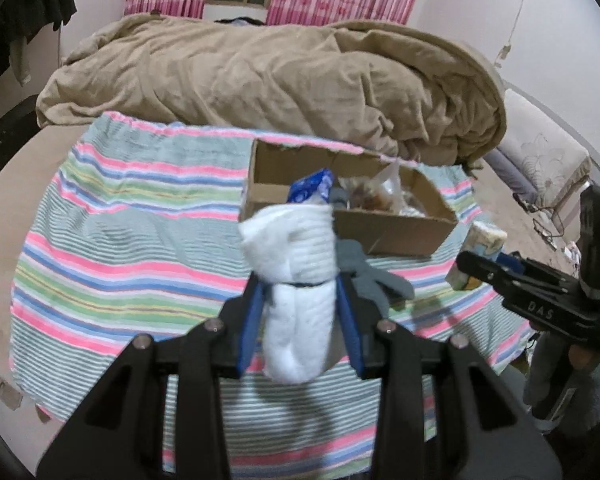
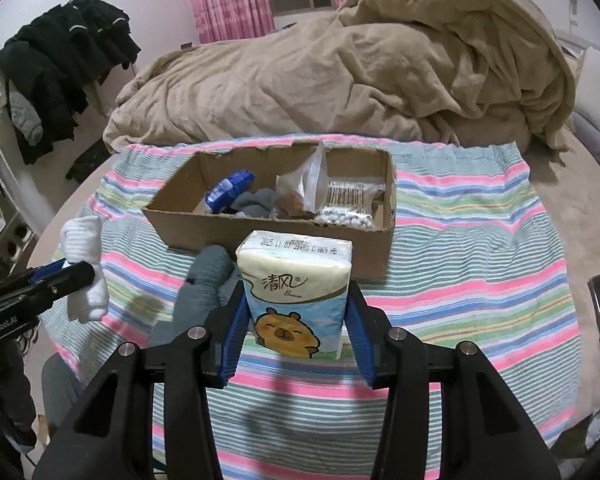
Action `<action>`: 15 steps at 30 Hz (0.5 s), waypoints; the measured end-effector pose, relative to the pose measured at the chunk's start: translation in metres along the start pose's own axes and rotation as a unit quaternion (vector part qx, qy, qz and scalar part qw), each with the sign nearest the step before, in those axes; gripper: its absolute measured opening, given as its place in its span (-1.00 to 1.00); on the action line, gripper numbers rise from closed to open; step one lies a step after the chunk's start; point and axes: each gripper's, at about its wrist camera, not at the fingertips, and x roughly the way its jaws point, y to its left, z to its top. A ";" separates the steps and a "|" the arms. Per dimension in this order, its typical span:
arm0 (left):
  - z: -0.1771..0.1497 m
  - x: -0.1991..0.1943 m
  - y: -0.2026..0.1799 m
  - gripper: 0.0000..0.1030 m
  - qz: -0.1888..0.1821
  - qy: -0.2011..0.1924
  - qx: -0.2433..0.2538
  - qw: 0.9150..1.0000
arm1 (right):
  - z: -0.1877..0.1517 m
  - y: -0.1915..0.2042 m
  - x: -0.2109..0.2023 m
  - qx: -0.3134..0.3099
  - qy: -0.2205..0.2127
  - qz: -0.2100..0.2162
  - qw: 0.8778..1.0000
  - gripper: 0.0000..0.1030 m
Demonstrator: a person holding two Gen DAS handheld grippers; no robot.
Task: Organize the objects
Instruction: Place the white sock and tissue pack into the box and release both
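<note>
Left gripper [image 1: 300,284] clamped on rolled white sock [image 1: 296,280], held above striped cloth [image 1: 140,240], in front of box [image 1: 396,232]; right gripper [image 2: 296,308] clamped on tissue pack [image 2: 296,280], also in front of box [image 2: 260,232], nearer its right half; grey glove [image 2: 200,292] lies on cloth just in front of box, between grippers; inside box: blue packet [image 2: 230,190], grey fabric, snack bag [image 2: 304,188], cotton swabs [image 2: 348,212]; tan blanket [image 2: 320,76] behind box.
</note>
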 end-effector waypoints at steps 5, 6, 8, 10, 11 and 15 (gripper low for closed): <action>0.009 -0.016 -0.001 -0.28 -0.002 -0.019 0.003 1.000 | 0.007 0.004 -0.016 -0.002 -0.015 0.006 1.000 -0.06; 0.012 -0.019 -0.001 -0.28 -0.003 -0.024 0.006 1.000 | 0.009 0.004 -0.019 -0.002 -0.018 0.007 1.000 -0.06; 0.014 -0.024 -0.003 -0.28 -0.002 -0.032 0.010 0.999 | 0.012 0.005 -0.024 -0.004 -0.023 0.009 1.000 -0.06; 0.019 -0.026 -0.004 -0.28 -0.005 -0.037 0.010 0.999 | 0.017 0.006 -0.028 -0.009 -0.030 0.010 0.999 -0.06; 0.021 -0.026 -0.004 -0.28 -0.006 -0.039 0.009 0.999 | 0.020 0.006 -0.029 -0.011 -0.033 0.010 0.999 -0.06; 0.029 -0.025 -0.003 -0.28 -0.008 -0.045 0.005 0.999 | 0.032 0.004 -0.032 -0.013 -0.044 0.013 0.999 -0.06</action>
